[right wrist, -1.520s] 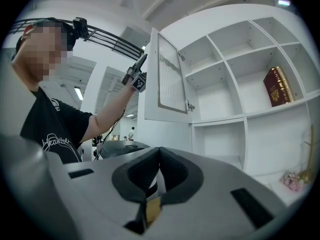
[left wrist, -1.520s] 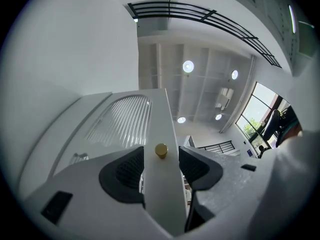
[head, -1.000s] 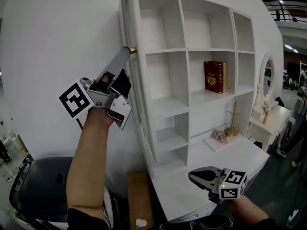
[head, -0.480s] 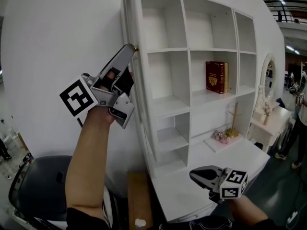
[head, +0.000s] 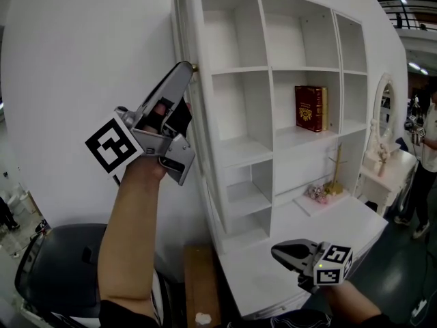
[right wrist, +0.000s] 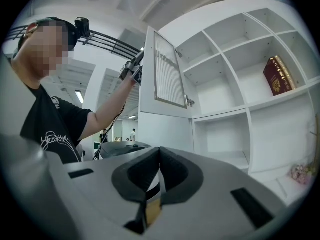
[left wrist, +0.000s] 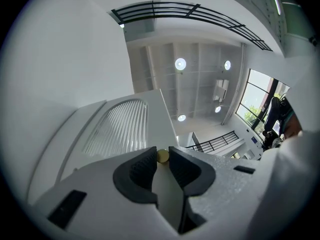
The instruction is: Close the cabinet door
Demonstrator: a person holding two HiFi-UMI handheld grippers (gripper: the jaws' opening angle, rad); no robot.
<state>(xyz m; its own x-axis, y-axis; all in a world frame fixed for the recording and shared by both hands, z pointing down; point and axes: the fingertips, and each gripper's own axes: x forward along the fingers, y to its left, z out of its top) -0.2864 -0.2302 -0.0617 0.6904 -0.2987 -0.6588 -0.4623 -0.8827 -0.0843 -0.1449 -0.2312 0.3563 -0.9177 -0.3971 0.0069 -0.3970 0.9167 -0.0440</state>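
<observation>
The white cabinet stands open, its door swung out to the left and seen edge-on in the head view. The ribbed glass pane of the door fills the left gripper view. My left gripper is raised to the door's small brass knob. Its jaws have just been closing, and the knob sits pinched between the pad tips of the left gripper. My right gripper hangs low by the desk, shut and empty. Beyond the right gripper I see the door and my raised arm.
A red book stands on a middle shelf. The white desk top carries flowers and a gold stand. A mirror stands at the right, a black chair and a brown box below left.
The left gripper's jaws have closed around the brass knob and the gripper has rolled slightly. The right gripper has hardly moved. The door stands as before.
</observation>
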